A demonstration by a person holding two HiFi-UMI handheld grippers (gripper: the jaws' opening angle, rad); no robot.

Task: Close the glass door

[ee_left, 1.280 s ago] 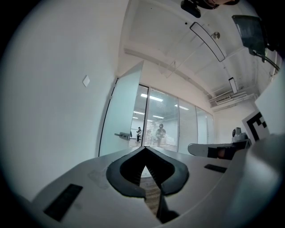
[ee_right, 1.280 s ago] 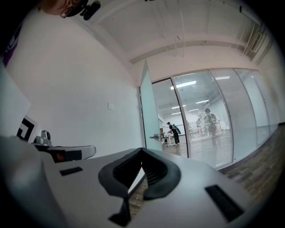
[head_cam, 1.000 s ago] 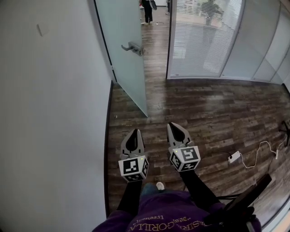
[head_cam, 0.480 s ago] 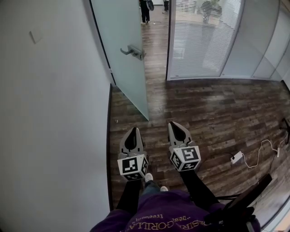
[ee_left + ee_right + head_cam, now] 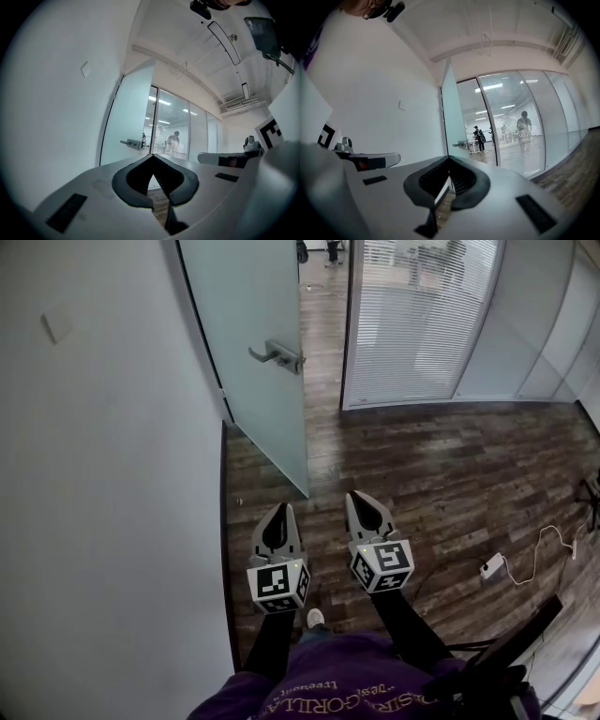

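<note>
The grey left gripper [image 5: 279,510] and right gripper [image 5: 359,497] are pointing level, jaws pressed together on nothing. Dark wood-plank floor [image 5: 450,474] is lying open ahead. Beyond, the frosted glass door [image 5: 246,306] is standing ajar beside the smooth white wall [image 5: 103,474], its metal lever handle [image 5: 276,355] well apart from both.

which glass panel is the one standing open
The frosted glass door with the lever handle, angled into the room; the panel with blinds sits flush.
</note>
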